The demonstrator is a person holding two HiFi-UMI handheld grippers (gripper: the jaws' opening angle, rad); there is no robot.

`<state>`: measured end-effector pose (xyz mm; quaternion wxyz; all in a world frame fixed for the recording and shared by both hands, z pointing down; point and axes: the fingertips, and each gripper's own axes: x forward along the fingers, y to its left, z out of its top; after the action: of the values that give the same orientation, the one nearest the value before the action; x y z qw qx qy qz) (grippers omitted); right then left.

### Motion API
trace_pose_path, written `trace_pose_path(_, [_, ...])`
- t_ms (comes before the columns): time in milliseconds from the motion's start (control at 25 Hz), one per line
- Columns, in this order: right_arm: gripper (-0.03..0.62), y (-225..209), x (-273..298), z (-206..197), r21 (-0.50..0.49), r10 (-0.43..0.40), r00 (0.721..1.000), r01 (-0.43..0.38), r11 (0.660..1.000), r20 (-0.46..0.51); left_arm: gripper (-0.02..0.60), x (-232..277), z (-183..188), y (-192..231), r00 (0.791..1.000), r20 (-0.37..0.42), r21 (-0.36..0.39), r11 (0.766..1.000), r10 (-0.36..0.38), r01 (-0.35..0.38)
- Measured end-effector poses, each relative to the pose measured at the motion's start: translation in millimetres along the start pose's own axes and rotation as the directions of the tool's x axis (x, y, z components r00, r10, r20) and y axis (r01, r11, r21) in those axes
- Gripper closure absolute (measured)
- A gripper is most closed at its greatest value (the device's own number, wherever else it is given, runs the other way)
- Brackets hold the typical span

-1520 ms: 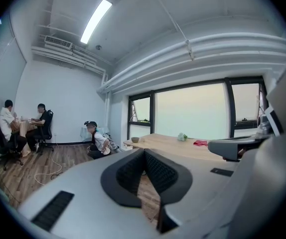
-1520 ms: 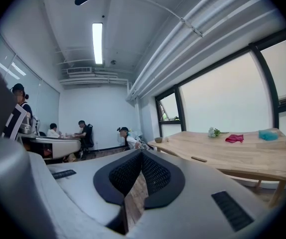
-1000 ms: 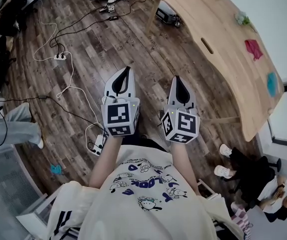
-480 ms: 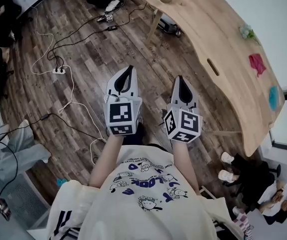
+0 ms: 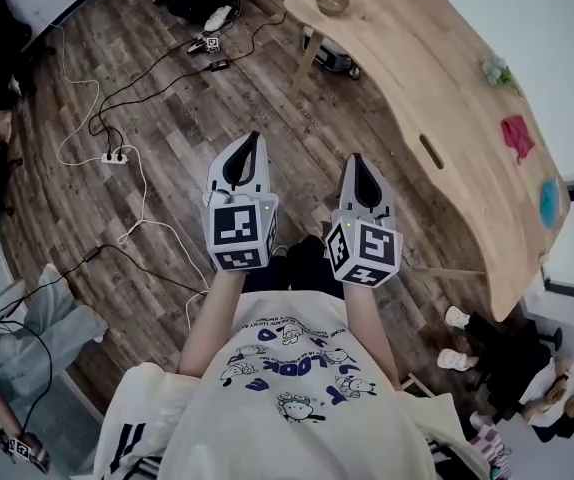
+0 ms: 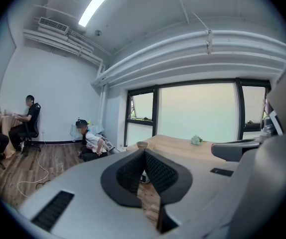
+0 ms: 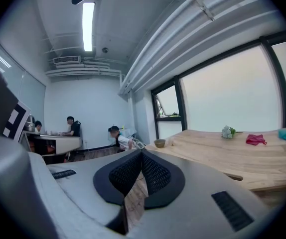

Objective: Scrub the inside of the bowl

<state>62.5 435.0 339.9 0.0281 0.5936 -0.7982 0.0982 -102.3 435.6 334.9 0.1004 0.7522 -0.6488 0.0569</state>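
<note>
Bowl well ahead of both tools, at far end of wooden table.
Left gripper & right gripper side by side over wood floor, each w/ jaws pressed together, nothing between; both tips well apart from Bowl.

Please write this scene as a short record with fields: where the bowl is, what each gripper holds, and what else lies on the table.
bowl: at the far end of the table, apart from both grippers
left gripper: jaws together, empty, over the floor
right gripper: jaws together, empty, over the floor
also on table: pink cloth, blue thing
on floor: power strip with cables
</note>
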Motion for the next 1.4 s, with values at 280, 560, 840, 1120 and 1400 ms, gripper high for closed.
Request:
trace_pose_path(280, [0.595,-15.9,43.0,0.3,-0.001,0.007,1.0,-0.007,1.0,-0.024,0.551,40.6,-3.2,7.6,1.0,-0.026,-0.024,1.0,0.018,-0.019])
trace_pose_path(560, [0.595,-33.3,107.7,8.2,0.003,0.031,0.999,-0.031,1.0,-0.04,0.551,100.6,7.5,21.1,0.998,-0.033,-0.029,0.998,0.052,-0.053])
trace_pose_path(840, [0.595,-57.7,172.2,28.1,0.007,0.037,0.999,-0.037,0.999,-0.031,0.551,163.7,25.7,24.4,0.998,-0.032,-0.025,0.998,0.06,-0.061])
trace_pose_path(1120, [0.595,-86.2,244.7,44.9,0.012,0.054,0.998,-0.054,0.998,-0.043,0.551,235.4,45.0,30.0,0.995,-0.041,-0.033,0.996,0.087,-0.088])
trace_pose_path(1400, [0.595,-119.9,302.4,57.0,0.016,0.064,0.997,-0.063,0.998,-0.044,0.551,295.6,55.6,26.6,0.994,-0.046,-0.049,0.994,0.096,-0.099])
